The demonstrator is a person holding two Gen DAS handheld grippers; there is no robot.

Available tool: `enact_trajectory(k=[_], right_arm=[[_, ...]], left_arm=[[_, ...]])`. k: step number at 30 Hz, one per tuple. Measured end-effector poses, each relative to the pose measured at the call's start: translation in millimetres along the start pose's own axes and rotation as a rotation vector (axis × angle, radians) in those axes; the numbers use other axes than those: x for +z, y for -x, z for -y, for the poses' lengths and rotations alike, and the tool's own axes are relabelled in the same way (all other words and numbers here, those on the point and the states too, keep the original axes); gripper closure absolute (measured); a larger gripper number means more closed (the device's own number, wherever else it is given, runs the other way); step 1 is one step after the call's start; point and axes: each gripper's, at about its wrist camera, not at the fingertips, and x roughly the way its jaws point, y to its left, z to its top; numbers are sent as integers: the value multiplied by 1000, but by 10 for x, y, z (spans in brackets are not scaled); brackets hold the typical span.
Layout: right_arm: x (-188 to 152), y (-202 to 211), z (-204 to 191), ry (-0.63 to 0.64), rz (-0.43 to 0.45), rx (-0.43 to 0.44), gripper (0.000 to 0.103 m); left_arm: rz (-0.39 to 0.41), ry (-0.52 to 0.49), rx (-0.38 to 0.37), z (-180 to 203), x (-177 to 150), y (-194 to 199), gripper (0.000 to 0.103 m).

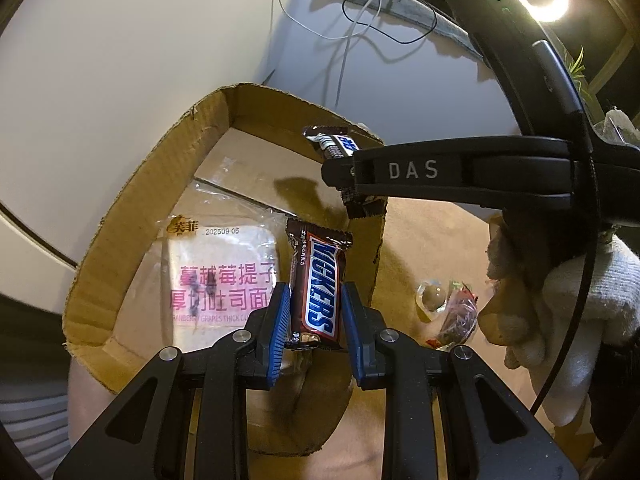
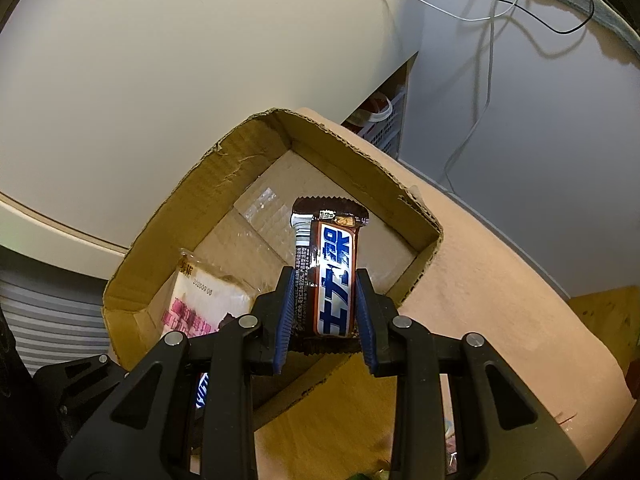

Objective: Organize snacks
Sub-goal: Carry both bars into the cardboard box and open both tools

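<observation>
My left gripper (image 1: 314,308) is shut on a brown Snickers bar (image 1: 318,286) and holds it upright over the near edge of an open cardboard box (image 1: 140,208). My right gripper (image 2: 324,308) is shut on a second Snickers bar (image 2: 326,268), label in Chinese, above the same box (image 2: 192,208). In the left wrist view the right gripper comes in from the right, its bar (image 1: 334,146) over the box's far right wall. A clear bag of sliced toast bread (image 1: 218,276) with pink lettering lies flat in the box; it also shows in the right wrist view (image 2: 204,300).
The box stands on a pink-beige cloth (image 1: 432,240). Small wrapped candies (image 1: 448,312) lie on the cloth right of the box. A white wall and hanging cables (image 1: 352,24) are behind. A gloved hand (image 1: 568,320) holds the right gripper.
</observation>
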Motion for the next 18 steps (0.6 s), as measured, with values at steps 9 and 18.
enact_trajectory(k=[9, 18], right_arm=[[-23, -24, -49, 7, 8, -5, 72], [-85, 128, -38, -3, 41, -13, 54]], left_arm=[[1, -12, -2, 25, 1, 27, 74], [17, -15, -5, 60, -14, 110, 74]])
